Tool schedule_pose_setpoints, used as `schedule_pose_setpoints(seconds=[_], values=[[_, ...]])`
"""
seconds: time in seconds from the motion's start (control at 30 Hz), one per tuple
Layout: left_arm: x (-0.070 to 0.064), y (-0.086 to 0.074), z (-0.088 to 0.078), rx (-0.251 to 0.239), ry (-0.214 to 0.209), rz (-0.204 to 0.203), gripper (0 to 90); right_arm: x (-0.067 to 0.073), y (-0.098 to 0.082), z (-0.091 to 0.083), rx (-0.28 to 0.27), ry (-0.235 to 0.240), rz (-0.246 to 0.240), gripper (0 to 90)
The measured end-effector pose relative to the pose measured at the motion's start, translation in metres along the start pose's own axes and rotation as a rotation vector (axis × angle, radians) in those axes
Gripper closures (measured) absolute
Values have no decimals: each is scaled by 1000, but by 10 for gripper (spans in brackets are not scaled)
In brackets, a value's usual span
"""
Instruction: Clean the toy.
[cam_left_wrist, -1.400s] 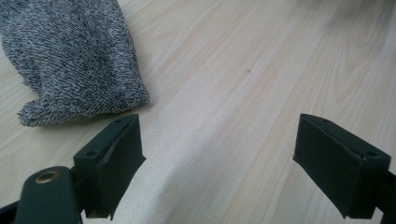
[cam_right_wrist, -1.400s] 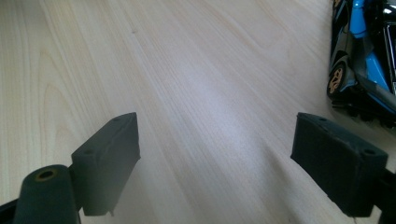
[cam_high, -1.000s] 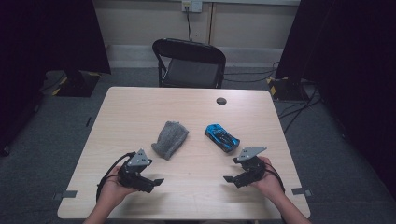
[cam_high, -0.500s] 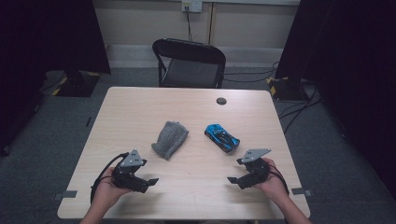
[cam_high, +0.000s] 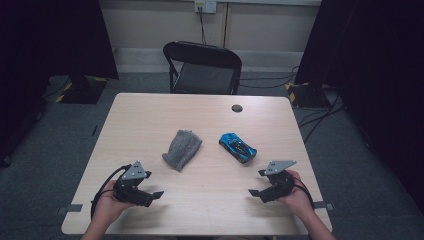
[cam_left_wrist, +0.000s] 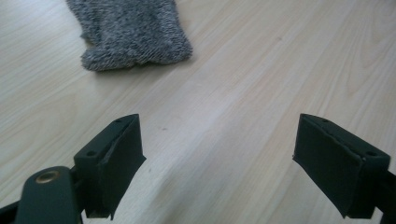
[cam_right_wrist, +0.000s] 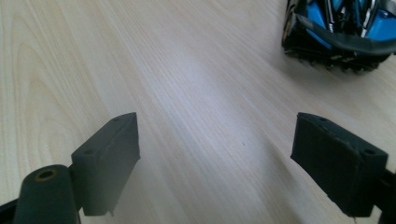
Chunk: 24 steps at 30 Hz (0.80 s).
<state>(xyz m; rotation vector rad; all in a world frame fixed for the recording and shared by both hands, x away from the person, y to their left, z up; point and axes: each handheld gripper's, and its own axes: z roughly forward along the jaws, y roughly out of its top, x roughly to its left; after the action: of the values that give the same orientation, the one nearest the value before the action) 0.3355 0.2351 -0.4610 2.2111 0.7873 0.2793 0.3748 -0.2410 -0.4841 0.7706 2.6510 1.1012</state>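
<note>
— Looking from the high view, where does the crumpled grey knitted cloth (cam_high: 182, 149) lie from the left gripper (cam_high: 155, 195)?

— Up at about one o'clock from it, near the middle of the pale wooden table (cam_high: 210, 210), with bare wood between them. Its long axis runs from roughly one o'clock down to seven, so the narrow lower end points back toward that gripper

— And the jaws?

— Both pairs stand wide apart with nothing between them. In the left gripper view the cloth's fuzzy end (cam_left_wrist: 133, 32) sits at about eleven o'clock ahead of the jaws

— What about the right gripper (cam_high: 255, 191)?

— It is nearer the small glossy blue and black toy car (cam_high: 238, 147), which lies at about eleven o'clock from it, long axis running ten to four. In the right gripper view the car (cam_right_wrist: 338, 32) shows at one o'clock

— So each hand has its own nearest thing?

— I'd judge so: left for the cloth, right for the car
</note>
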Motion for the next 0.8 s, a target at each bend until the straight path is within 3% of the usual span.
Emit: schedule_pose_setpoints(seconds=[0.23,0.6,0.8], values=[[12,-11,-4,13,24,-17,151,-10,-10,-5,-12,-25,24,147],[19,-19,-7,19,58,-27,149,-17,-20,-6,-10,-58,23,146],[22,-25,-6,18,76,15,147,-21,-27,-4,-15,-72,32,140]])
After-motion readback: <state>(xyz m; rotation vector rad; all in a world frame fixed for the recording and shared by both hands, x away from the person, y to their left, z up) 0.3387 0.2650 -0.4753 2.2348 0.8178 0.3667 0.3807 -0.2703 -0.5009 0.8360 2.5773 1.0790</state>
